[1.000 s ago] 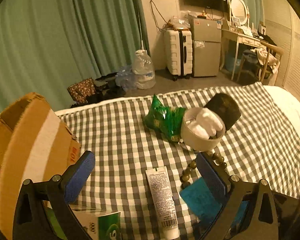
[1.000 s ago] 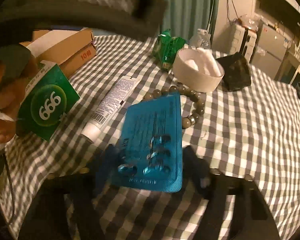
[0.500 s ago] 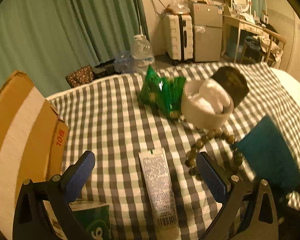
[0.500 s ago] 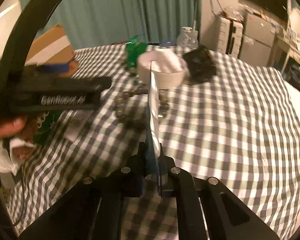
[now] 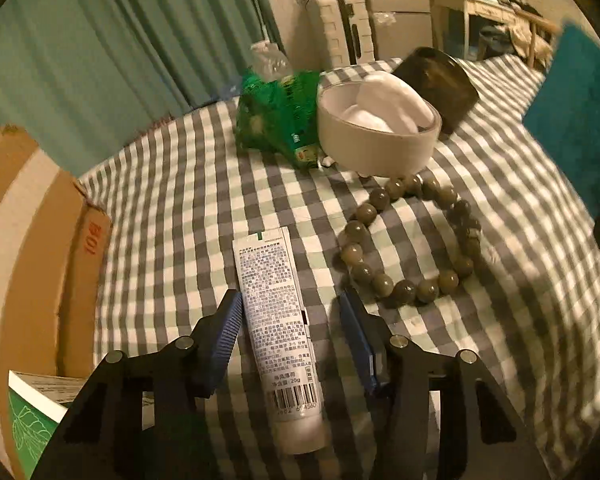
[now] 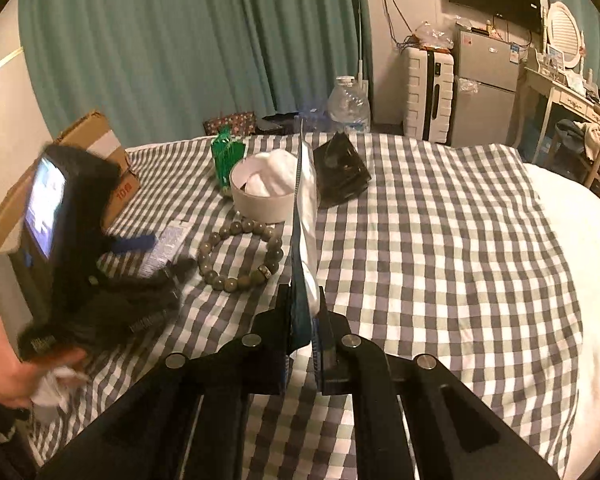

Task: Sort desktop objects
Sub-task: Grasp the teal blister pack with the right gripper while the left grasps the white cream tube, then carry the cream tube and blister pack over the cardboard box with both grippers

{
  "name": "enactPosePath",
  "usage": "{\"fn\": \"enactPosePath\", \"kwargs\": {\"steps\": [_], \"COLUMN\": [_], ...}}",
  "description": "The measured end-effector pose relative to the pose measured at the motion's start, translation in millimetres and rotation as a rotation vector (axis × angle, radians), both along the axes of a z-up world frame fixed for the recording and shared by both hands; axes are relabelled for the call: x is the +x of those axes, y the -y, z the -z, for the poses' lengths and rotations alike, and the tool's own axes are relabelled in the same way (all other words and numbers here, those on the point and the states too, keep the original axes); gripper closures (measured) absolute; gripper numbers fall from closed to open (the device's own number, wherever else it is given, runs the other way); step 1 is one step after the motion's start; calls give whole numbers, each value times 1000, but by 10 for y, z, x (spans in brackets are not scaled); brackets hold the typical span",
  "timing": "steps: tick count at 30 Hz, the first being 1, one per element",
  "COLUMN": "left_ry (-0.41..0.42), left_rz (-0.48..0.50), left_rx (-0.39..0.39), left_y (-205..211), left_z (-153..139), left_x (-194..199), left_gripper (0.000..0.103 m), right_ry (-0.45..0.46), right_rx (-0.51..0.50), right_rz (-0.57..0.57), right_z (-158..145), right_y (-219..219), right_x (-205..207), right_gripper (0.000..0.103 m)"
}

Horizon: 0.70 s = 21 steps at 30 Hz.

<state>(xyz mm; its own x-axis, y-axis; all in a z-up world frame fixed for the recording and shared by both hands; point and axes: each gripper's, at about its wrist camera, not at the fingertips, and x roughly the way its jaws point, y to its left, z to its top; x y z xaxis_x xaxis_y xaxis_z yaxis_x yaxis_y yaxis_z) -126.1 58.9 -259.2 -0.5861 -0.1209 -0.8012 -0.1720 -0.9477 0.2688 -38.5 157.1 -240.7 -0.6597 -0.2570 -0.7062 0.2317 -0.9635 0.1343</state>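
Much of what we see is partial. In the right wrist view our left gripper (image 6: 140, 242) is a dark, motion-blurred mass at the left edge, and it covers the lower half of the tube (image 6: 168, 242). The blister pack (image 6: 303, 236) shows there only edge-on, a thin blue and silver strip standing upright between the jaws of our right gripper (image 6: 303, 312), which are pressed tight against it; it is lifted clear of the cloth (image 6: 440, 240). In the left wrist view the same pack (image 5: 580, 108) is a blurred teal slab cut off by the right rim. A green box (image 5: 32, 412) is cropped at the lower left corner, and the cardboard box (image 5: 32, 264) runs out of the left side.

Our left gripper (image 5: 290, 320) stands with its jaws apart, one blue pad on each side of the tube (image 5: 278, 328); the left pad looks to be touching the tube's edge, though we cannot be sure, and the right pad is clear of it. The tube lies flat on the checked cloth.

Counting: one tube, one pack, one bead bracelet (image 5: 412, 240) just right of the tube, one white bowl (image 5: 374, 140) with white wads inside, one green packet (image 5: 280, 120) touching the bowl's left side, and one dark pouch (image 5: 440, 80) behind the bowl.
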Motion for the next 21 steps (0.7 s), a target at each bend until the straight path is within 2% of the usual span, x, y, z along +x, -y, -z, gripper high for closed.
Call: {"fn": "enactPosePath", "kwargs": {"steps": [3,5,12,21], "left_ry": [22,50,47,-56], "left_rz": [-14,10,35,31], "left_rx": [39,101,178,251], "left_y": [62,82,34,207], "left_z": [-20,-40,-205,-856], "left_x": [-10,17,149,277], "left_gripper": [53,77,77,76], "right_ry": [-16,-29,-78,-145], "right_rx": [-5,-8,-23,-39], "right_rz": [-2,-3,0,21], "right_z": [-86,-150,-397,-716], "right_y": [-13,-18,-40,-90], "right_x": [55,96,202,329], "right_gripper": [95,95,95,95]}}
